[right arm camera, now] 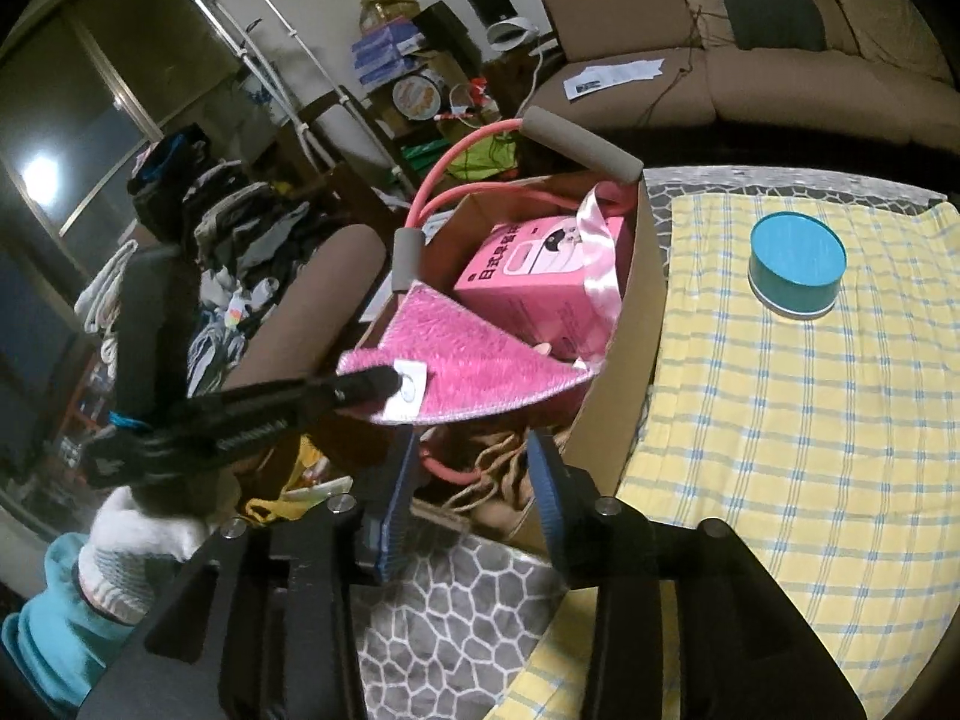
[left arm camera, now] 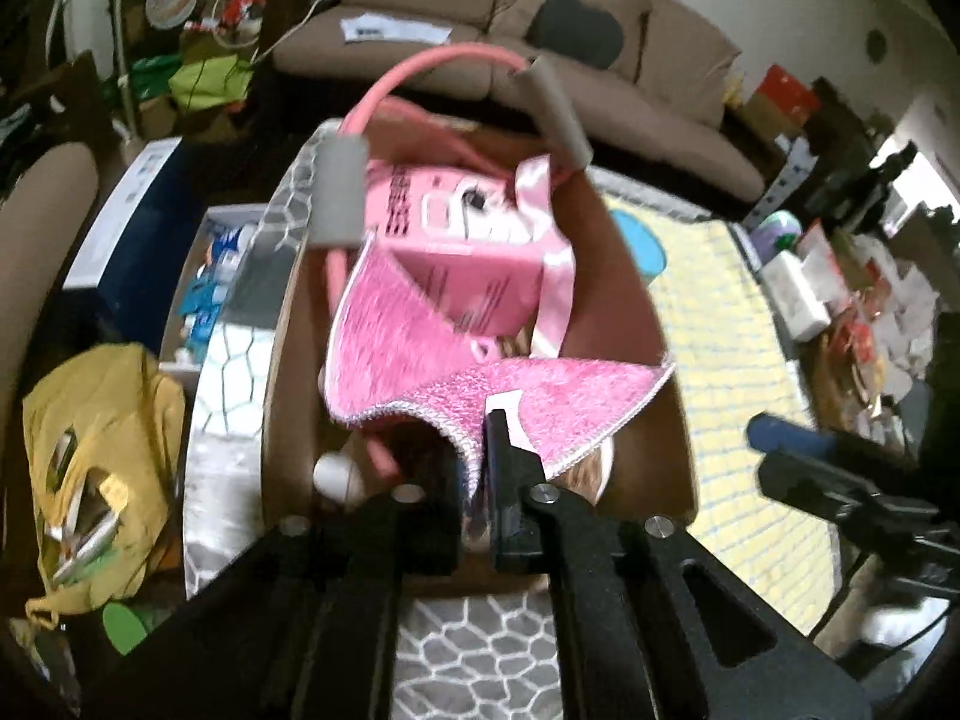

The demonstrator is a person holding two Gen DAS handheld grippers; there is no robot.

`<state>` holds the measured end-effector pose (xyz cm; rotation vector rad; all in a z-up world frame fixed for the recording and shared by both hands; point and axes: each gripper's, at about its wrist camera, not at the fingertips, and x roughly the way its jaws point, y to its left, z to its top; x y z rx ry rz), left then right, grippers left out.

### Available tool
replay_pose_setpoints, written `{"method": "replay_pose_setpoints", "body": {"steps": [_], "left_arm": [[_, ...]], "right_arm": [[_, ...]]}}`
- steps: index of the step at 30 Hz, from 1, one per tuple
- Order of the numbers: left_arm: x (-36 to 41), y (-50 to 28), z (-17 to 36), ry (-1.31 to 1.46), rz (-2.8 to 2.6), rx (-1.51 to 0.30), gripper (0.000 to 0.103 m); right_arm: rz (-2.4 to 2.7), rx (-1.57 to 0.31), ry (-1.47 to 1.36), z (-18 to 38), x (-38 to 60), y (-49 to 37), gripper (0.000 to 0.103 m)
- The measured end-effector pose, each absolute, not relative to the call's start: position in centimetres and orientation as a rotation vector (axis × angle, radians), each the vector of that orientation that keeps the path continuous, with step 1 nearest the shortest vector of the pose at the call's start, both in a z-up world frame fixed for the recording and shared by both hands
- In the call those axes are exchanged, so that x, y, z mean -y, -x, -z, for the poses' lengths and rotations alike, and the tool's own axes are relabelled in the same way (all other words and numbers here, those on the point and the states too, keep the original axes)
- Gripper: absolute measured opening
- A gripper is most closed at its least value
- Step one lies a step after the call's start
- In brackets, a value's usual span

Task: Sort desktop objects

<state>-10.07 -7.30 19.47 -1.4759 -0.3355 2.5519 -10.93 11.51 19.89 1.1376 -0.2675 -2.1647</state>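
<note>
The pink cloth (left arm camera: 420, 372) is pinched at its near corner by the fingers of the left gripper (left arm camera: 480, 468) and is held over the open cardboard box (right arm camera: 624, 360), above the pink carton (right arm camera: 540, 282) inside. From the held corner the cloth spreads toward 12 and 2 o'clock. The right gripper (right arm camera: 474, 480) is seen with fingers apart and empty, the cloth lying at its 11 o'clock. A release by the left gripper is judged to follow.

A home living room: brown sofa (right arm camera: 750, 54), piled clothes (right arm camera: 240, 240), checked tablecloth (right arm camera: 780, 420).
</note>
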Motion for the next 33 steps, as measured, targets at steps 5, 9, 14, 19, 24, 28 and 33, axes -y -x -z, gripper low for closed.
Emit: {"method": "replay_pose_setpoints", "body": {"steps": [5,9,14,19,24,28,33], "left_arm": [[7.2,8.0,-20.3,1.441,-2.552,0.349,0.059],[6.5,6.4,-21.7,1.392,-2.544,0.359,0.074],[5.9,4.0,-23.1,1.306,-2.564,0.383,0.093],[4.4,2.2,-22.8,1.28,-2.586,0.325,0.102],[2.8,1.0,-21.8,1.281,-2.566,0.319,0.102],[1.3,0.0,-21.1,1.27,-2.565,0.297,0.103],[-0.6,-1.2,-19.7,1.244,-2.613,0.257,0.103]], "right_arm": [[2.194,0.205,-1.156,-20.2,-11.3,9.6,0.067],[2.247,0.145,-1.166,-20.2,-11.5,8.7,0.082],[2.335,0.062,-1.154,-20.0,-12.1,7.2,0.098],[2.387,0.033,-1.157,-19.2,-13.3,6.0,0.103],[2.421,0.051,-1.165,-18.5,-14.6,5.1,0.103],[2.448,0.059,-1.156,-18.3,-15.6,4.4,0.103],[2.496,0.048,-1.16,-17.1,-17.3,3.8,0.103]]}}
